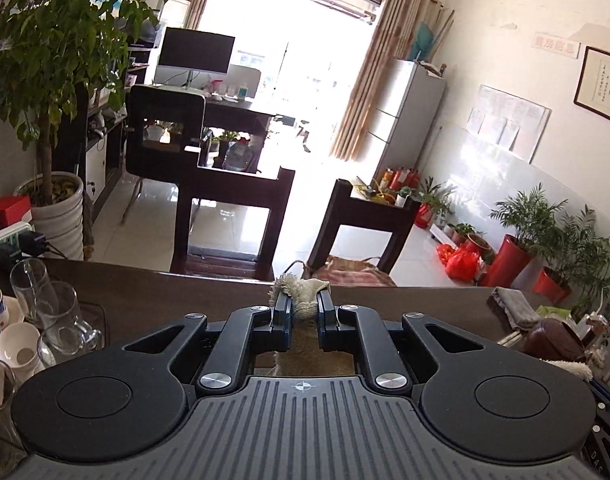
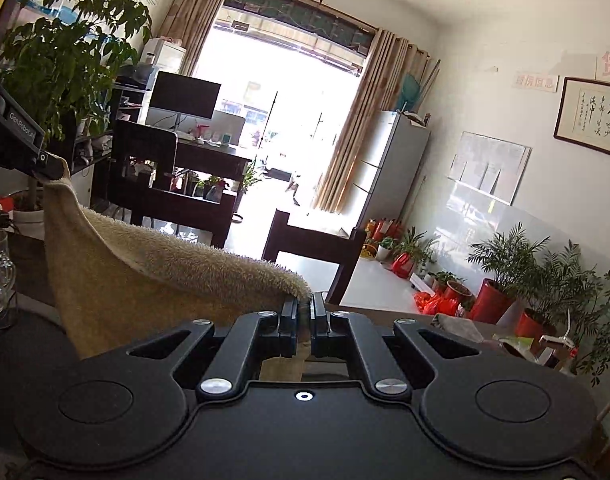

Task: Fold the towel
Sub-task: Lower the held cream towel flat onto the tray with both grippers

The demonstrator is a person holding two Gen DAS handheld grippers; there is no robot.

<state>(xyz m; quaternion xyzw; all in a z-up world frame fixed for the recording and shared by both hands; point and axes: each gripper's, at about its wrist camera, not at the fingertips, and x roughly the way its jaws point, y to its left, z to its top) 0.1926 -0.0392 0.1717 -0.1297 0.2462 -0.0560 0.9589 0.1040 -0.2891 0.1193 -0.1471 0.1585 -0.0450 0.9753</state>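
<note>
One shaggy beige terry towel hung above the dark wooden table, stretched between two black grippers: the left gripper and right gripper each pinched one corner tightly. Beyond stood two dark wooden chairs.
</note>
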